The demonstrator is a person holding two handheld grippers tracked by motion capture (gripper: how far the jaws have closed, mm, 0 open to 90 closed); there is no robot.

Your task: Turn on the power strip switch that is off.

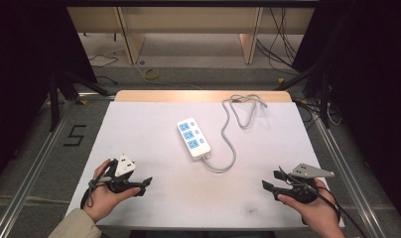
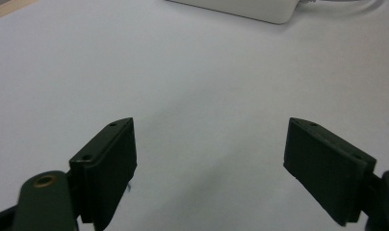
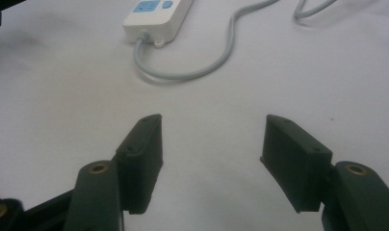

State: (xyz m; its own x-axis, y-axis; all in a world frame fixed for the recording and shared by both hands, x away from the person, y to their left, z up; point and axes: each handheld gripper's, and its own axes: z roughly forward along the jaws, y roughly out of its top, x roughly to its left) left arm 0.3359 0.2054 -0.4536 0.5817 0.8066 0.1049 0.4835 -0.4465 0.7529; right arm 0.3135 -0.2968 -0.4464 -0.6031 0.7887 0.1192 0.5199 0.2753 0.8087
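Note:
A white power strip (image 1: pixel 193 137) with blue sockets lies near the middle of the white table (image 1: pixel 139 124); its grey cable (image 1: pixel 230 139) loops toward the far edge. The strip's end (image 3: pixel 156 17) and cable (image 3: pixel 192 72) lie ahead of my right gripper (image 3: pixel 212 139), and its edge (image 2: pixel 240 9) sits far ahead of my left gripper (image 2: pixel 212 154). My left gripper (image 1: pixel 145 184) rests at the near left, open, nothing between its jaws. At the near right my right gripper (image 1: pixel 272 181) also stands open and holds nothing. Both point toward the table's middle.
The table's wooden far edge (image 1: pixel 203 95) borders a floor with loose cables (image 1: pixel 283 44) and a yellow coil (image 1: pixel 151 73). A "5" mark (image 1: pixel 74 135) is on the floor to the left. Metal rails (image 1: pixel 34 163) run along both sides.

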